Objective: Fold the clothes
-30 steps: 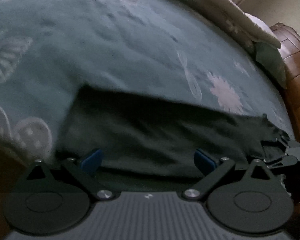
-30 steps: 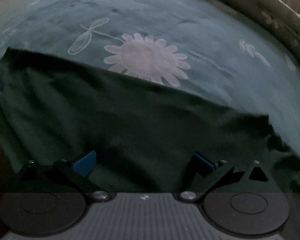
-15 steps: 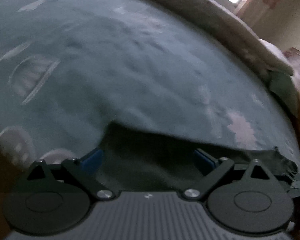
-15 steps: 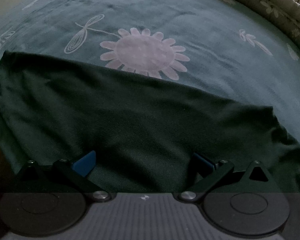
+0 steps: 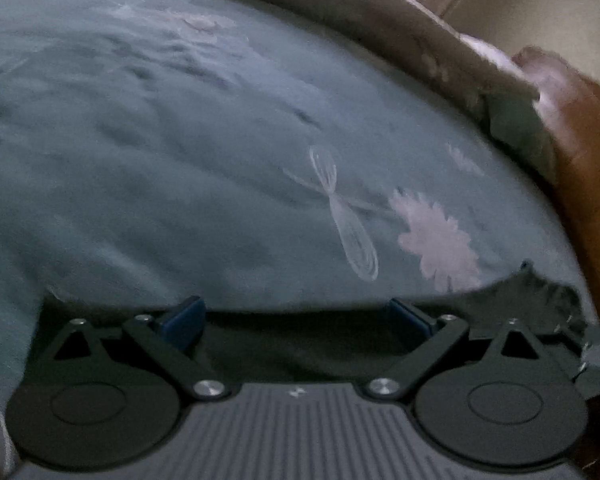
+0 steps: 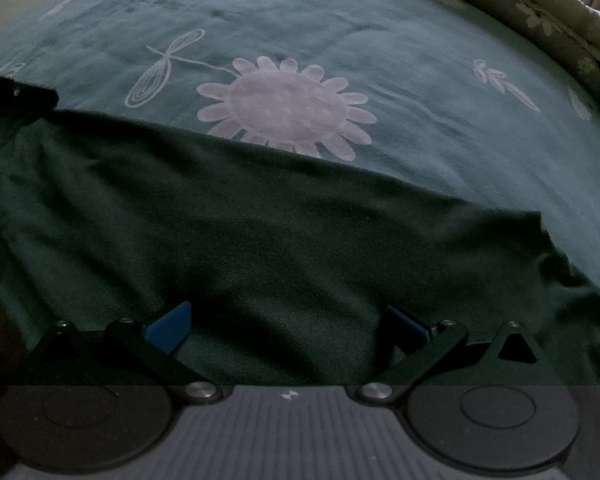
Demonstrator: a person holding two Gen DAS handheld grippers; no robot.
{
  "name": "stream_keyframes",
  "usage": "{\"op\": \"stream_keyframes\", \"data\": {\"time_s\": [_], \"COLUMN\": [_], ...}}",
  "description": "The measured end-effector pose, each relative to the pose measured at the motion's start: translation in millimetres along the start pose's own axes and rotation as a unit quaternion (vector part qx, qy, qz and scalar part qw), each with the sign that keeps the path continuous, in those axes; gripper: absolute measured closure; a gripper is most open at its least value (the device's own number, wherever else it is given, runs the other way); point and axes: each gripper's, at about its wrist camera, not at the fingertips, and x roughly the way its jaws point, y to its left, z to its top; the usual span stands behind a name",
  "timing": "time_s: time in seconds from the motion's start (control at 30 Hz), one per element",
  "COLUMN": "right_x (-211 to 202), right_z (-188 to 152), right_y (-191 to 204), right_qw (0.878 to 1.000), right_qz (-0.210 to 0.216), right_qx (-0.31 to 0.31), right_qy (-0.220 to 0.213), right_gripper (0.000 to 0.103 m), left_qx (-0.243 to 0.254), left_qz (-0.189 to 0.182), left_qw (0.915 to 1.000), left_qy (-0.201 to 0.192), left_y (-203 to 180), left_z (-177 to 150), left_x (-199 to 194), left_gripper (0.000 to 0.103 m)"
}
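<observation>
Both grippers (image 5: pixel 296 316) (image 6: pixel 288 320) spread over garment (image 6: pixel 260 220)

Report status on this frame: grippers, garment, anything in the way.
Left gripper open, right gripper open, nothing held. Dark garment flat on the teal bedspread, under both sets of fingers. Nothing in the way.

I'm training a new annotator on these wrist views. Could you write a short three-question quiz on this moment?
1. True or false: the right gripper is shut on the dark garment.
2. Which printed motif does the garment's far edge partly cover in the right wrist view: A) the pale flower, B) the dragonfly, C) the leaf sprig?
3. Fill in: the left gripper is ____, with garment beneath it.

Key: 1 false; 2 A; 3 open.
</observation>
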Motion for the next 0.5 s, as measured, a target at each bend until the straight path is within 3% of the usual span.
{"op": "stream_keyframes", "data": {"time_s": [0.13, 0.27, 0.33, 0.4, 0.5], "right_x": [0.6, 0.5, 0.5, 0.4, 0.1], "right_z": [-0.5, -0.3, 0.0, 0.1, 0.1], "right_y": [-0.8, -0.6, -0.2, -0.1, 0.0], "right_qw": [1.0, 1.0, 1.0, 1.0, 1.0], "right_qz": [0.001, 0.001, 0.0, 0.0, -0.001], "right_qx": [0.002, 0.003, 0.004, 0.004, 0.004], "right_qy": [-0.002, -0.002, -0.001, -0.001, -0.001], "right_gripper": [0.0, 0.0, 0.0, 0.0, 0.0], "left_qx": [-0.008, -0.01, -0.005, -0.009, -0.017], "left_qz": [0.014, -0.043, -0.044, 0.024, 0.129], "left_qw": [0.9997, 0.999, 0.999, 0.9995, 0.9912], "left_qy": [-0.02, -0.011, -0.009, -0.02, -0.025], "left_y": [5.7, 3.8, 4.6, 11.6, 26.4], "left_z": [2.5, -5.8, -11.1, -12.8, -8.6], "left_x": [-18.1, -25.1, -23.9, -21.6, -22.2], "left_gripper": [0.006, 0.006, 0.005, 0.005, 0.006]}}
